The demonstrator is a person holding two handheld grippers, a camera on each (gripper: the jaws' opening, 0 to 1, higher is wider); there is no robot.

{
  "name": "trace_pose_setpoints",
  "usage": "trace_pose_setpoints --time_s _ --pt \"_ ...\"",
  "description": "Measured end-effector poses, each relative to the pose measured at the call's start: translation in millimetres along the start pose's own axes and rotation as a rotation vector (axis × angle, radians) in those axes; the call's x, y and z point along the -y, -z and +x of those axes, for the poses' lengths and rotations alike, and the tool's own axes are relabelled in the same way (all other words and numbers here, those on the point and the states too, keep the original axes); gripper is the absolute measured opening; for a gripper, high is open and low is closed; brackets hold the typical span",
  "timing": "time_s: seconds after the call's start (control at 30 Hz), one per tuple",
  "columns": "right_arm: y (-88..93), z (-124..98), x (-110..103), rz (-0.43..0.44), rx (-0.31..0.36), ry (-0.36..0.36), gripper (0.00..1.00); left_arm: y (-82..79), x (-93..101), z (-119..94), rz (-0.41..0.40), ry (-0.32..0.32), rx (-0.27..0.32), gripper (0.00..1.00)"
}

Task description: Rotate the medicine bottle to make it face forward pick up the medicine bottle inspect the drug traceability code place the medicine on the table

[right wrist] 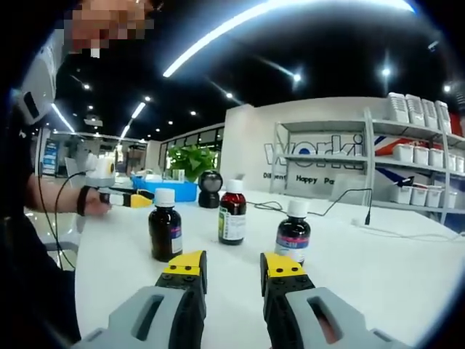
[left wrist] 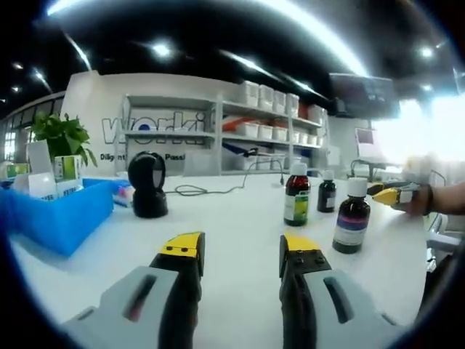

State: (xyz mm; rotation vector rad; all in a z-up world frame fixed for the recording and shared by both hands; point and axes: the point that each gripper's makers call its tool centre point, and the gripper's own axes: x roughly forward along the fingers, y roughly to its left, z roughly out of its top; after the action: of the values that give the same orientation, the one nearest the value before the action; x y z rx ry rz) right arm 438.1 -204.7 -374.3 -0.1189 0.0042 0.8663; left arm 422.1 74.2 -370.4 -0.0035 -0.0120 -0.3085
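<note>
Three dark medicine bottles with white caps stand on the white table (left wrist: 232,218). In the left gripper view, one has a green and white label (left wrist: 296,195), a smaller one (left wrist: 327,195) stands behind it, and one has a purple label (left wrist: 352,217). My left gripper (left wrist: 240,247) is open and empty, well short of them. In the right gripper view the bottles (right wrist: 165,225) (right wrist: 232,212) (right wrist: 293,234) stand just beyond my right gripper (right wrist: 232,265), which is open with nothing between its jaws. Each gripper also shows in the other's view, held in a hand (left wrist: 396,195) (right wrist: 127,198).
A blue bin (left wrist: 58,211) with boxes sits at the table's left, a black scanner stand (left wrist: 147,185) beside it, its cable trailing back. A potted plant (left wrist: 62,134) and shelves of white boxes (left wrist: 269,109) stand behind. A person's arm (right wrist: 51,196) reaches in.
</note>
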Motion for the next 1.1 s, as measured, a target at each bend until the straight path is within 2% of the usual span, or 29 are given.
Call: trace_pose_setpoints --time_s 0.17,0.33,0.5,0.57,0.77,1.1 --pt "-2.5 3 -12 0.029 -0.027 -0.089 0.25 -1.6 0.0 -1 0.005 -0.005 0.012 0.31" --pt "-21.2 9 -22 0.050 -0.025 -0.212 0.25 0.4 -0.1 1 0.005 0.000 0.003 0.30" --pt "-30.8 22 -41 -0.022 -0.064 -0.353 0.27 -0.1 2.2 1 0.013 0.010 0.009 0.30" --pt "-33.5 28 -47 -0.038 -0.065 -0.386 0.29 2.0 3.1 1 0.028 0.008 0.000 0.30" --pt "-28.5 43 -71 -0.101 -0.092 -0.490 0.36 3.2 7.0 2 0.045 0.022 -0.007 0.29" --pt "-23.2 63 -90 -0.101 -0.115 -0.613 0.38 2.0 12.7 1 0.041 0.052 -0.003 0.28"
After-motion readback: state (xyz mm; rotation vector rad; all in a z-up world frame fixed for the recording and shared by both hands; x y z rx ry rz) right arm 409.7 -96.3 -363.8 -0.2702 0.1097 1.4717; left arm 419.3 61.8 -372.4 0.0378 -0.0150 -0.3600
